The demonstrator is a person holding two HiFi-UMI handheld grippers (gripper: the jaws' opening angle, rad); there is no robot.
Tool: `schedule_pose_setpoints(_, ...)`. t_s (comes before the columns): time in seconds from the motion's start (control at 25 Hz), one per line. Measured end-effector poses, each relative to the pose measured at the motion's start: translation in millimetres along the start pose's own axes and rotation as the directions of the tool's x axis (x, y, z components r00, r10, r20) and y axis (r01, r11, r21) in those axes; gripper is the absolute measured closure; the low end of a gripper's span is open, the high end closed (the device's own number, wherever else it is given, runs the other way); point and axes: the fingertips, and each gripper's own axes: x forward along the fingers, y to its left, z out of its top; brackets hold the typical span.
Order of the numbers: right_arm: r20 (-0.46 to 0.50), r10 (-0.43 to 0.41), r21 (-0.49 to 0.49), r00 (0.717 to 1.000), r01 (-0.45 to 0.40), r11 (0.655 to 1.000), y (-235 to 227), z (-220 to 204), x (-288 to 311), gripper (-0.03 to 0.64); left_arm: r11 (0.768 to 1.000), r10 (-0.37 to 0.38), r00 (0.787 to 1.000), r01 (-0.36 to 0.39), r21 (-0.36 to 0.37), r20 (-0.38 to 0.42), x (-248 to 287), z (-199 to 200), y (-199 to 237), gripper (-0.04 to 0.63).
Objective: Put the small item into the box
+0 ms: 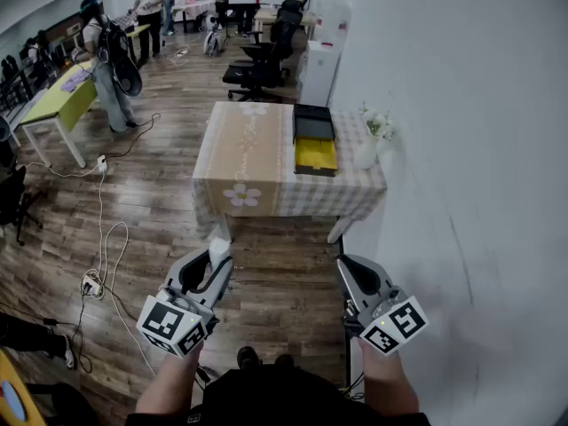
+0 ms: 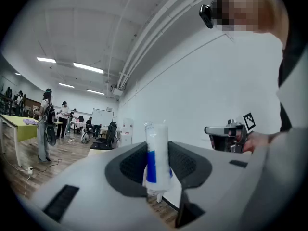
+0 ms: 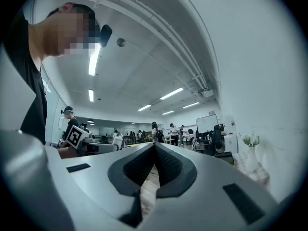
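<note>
A small white tube with a blue band (image 2: 156, 159) stands upright between the pads of my left gripper (image 2: 157, 165), which is shut on it. In the head view the left gripper (image 1: 216, 257) and the tube (image 1: 218, 247) are held low over the wooden floor, short of the table. My right gripper (image 1: 352, 267) is level beside it, jaws shut and empty (image 3: 154, 147). A black box (image 1: 313, 122) with a yellow tray (image 1: 316, 154) against it lies on the far right part of the cloth-covered table (image 1: 244, 153).
A white vase of flowers (image 1: 370, 145) stands at the table's right edge, by the white wall (image 1: 461, 149). Cables (image 1: 105, 247) trail on the floor at left. Office chairs (image 1: 257, 65), a yellow-green desk (image 1: 62, 96) and people (image 1: 111, 65) are farther back.
</note>
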Motion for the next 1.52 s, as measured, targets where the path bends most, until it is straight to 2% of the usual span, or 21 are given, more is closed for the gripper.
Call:
schedule_pose_setpoints(0.6,0.042,-0.007,-0.021,0.999,0.008,1.0,27,14,31,0.581,1.0,-0.016,0.999,0.016,0.016,0.044,-24,9,36,0.457)
schedule_pose_setpoints(0.88,0.033,-0.015,0.009,0.999,0.014,1.0,38,5,41,0.58,1.0,-0.027,0.999,0.027,-0.009,0.023,-33,-1,47,0.457)
schedule_pose_setpoints(1.28,0.025,0.002,0.068,1.0,-0.004,0.998,-3,-8,69,0.58,1.0,-0.017,0.999,0.016,-0.023,-0.028,9,-9,70,0.457)
schedule_pose_setpoints(1.52,0.016,0.008,0.114,1.0,-0.01,0.993,-59,-26,94,0.578,0.999,-0.012,0.998,0.01,-0.032,-0.066,66,-21,87,0.457)
